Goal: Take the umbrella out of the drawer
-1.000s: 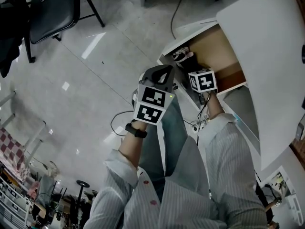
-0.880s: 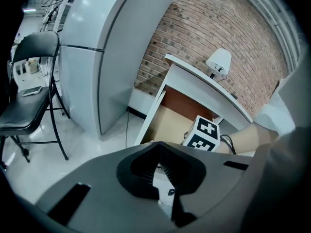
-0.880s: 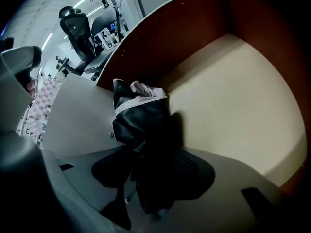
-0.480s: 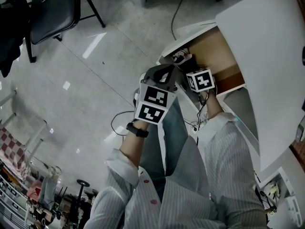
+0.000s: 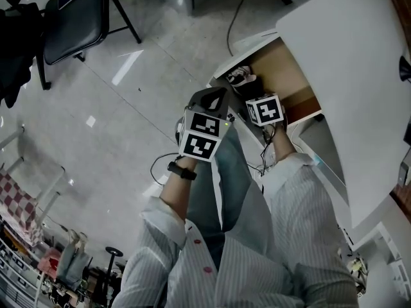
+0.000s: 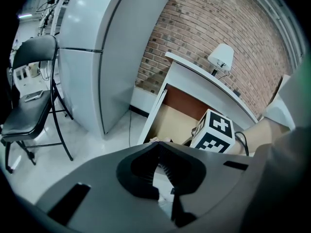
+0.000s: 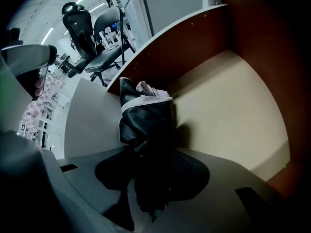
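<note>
A folded black umbrella (image 7: 146, 115) with a pale strap end lies in the open wooden drawer (image 7: 233, 110), against its left wall. My right gripper (image 7: 148, 166) points steeply down into the drawer. Its jaws are closing, with the umbrella's fabric filling the gap between them. In the head view the umbrella's end (image 5: 241, 77) shows just beyond the right gripper's marker cube (image 5: 265, 110). My left gripper (image 5: 215, 98) hangs beside the drawer's front, jaws together and holding nothing; in its own view the left gripper (image 6: 158, 147) faces the drawer (image 6: 170, 120).
A white desk top (image 5: 359, 76) overhangs the drawer on the right. A black folding chair (image 5: 70, 18) stands on the pale floor at far left. Cables (image 5: 160, 165) trail across the floor near my legs. A tall grey cabinet (image 6: 97, 47) stands beside a brick wall.
Both grippers keep nearly the same places at the drawer. The head view has slid a little, so everything sits slightly further left.
</note>
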`<state>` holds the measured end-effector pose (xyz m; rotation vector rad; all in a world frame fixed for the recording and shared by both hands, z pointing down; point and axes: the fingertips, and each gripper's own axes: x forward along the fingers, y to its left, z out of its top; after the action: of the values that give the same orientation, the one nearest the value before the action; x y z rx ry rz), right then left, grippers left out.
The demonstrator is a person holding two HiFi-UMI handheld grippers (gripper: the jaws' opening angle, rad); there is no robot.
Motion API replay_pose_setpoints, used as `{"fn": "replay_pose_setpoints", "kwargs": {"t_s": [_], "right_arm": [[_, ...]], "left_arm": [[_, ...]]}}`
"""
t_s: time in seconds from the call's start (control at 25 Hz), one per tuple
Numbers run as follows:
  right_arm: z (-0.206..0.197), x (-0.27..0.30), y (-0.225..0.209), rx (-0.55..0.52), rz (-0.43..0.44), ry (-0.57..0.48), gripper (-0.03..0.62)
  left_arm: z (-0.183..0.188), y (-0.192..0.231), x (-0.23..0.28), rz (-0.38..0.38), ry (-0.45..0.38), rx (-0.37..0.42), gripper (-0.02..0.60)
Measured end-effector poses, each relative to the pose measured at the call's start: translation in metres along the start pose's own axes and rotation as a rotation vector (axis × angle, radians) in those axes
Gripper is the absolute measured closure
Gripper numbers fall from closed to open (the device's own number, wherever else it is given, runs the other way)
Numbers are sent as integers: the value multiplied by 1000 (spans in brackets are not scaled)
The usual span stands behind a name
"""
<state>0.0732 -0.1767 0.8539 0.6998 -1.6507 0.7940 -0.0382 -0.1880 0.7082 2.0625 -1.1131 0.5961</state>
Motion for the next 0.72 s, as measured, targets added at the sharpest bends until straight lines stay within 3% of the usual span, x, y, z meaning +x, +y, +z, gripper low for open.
{"fn": "replay_pose_setpoints", "kwargs": {"t_s": [0.28, 0.72], "right_arm": [[20, -31, 16, -12, 19, -79, 399], [34, -105, 32, -17, -5, -181, 399]], "left_arm": [[-7, -5, -2, 16, 38, -34, 572], [28, -21, -44, 20, 39, -25, 572]]}}
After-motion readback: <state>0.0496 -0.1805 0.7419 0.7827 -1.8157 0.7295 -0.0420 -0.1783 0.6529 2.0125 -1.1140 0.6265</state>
